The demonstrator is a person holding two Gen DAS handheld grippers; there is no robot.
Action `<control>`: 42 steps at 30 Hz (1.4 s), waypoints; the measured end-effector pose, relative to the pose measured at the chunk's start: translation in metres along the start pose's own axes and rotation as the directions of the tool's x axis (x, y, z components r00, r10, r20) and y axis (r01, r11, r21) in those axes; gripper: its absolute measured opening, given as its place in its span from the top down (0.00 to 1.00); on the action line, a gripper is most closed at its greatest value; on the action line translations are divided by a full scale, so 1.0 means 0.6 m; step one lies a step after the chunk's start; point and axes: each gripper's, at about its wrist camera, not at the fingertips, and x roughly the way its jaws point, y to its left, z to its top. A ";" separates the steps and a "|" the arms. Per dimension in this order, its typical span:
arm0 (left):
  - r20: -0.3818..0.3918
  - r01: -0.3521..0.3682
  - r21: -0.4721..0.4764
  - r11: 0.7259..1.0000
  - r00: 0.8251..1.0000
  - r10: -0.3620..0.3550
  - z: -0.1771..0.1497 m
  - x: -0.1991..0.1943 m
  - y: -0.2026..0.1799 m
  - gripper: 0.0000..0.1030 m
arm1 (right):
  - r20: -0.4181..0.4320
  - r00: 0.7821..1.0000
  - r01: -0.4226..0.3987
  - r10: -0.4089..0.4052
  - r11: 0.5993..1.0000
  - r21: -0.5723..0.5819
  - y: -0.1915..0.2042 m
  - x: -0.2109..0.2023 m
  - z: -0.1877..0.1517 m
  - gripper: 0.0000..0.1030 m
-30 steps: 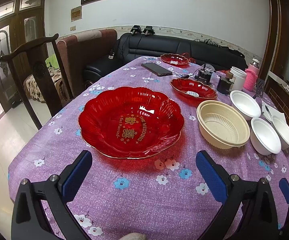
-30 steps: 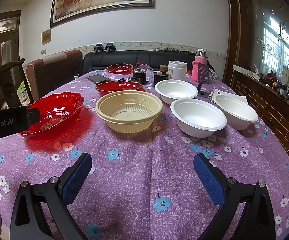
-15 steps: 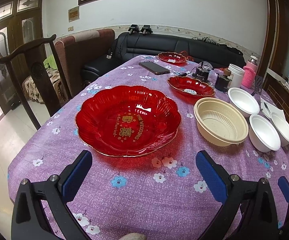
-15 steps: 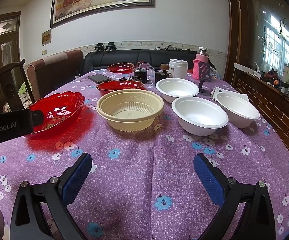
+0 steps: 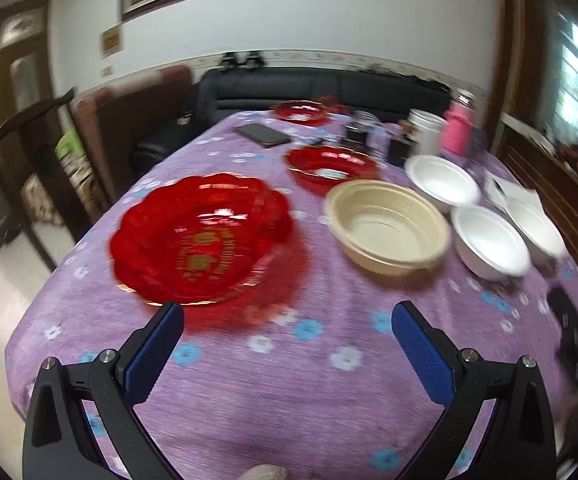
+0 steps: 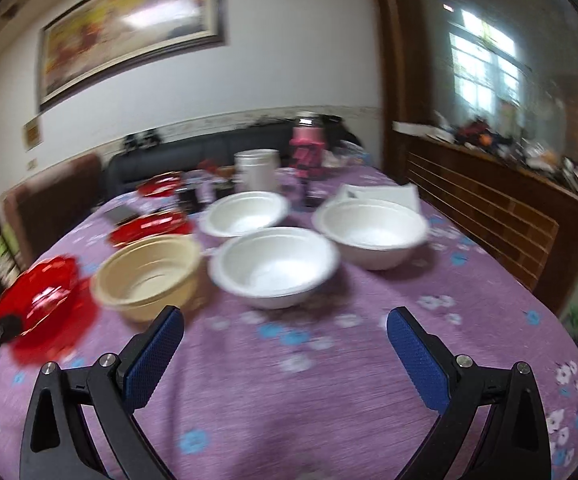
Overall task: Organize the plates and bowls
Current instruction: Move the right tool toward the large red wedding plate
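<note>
On the surface (image 5: 329,380), a big plate (image 5: 201,240) lies left of a ribbed bowl (image 5: 387,226); three bowls (image 6: 275,266) cluster to its right, a smaller plate (image 5: 331,166) behind it.

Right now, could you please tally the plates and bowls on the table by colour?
Red plates: 3
White bowls: 3
Cream bowl: 1
Total: 7
</note>
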 end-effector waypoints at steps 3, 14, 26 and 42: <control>-0.034 0.045 0.063 0.997 0.998 -0.043 -0.007 0.007 -0.046 0.00 | -0.016 1.000 0.022 -0.022 0.999 0.027 -0.022 0.017 0.004 0.01; -0.146 0.072 0.169 0.983 0.988 -0.047 -0.021 0.084 -0.131 0.00 | -0.108 0.993 -0.020 0.038 0.986 0.163 -0.068 0.055 -0.013 0.01; -0.252 0.040 0.138 0.990 0.968 -0.004 -0.020 0.179 -0.118 0.00 | -0.148 0.987 -0.032 0.060 0.981 0.189 -0.072 0.064 -0.019 0.01; -0.280 0.073 0.075 0.995 0.959 -0.049 -0.017 0.187 -0.108 0.00 | -0.187 0.982 -0.004 0.032 0.989 0.146 -0.060 0.074 -0.018 0.01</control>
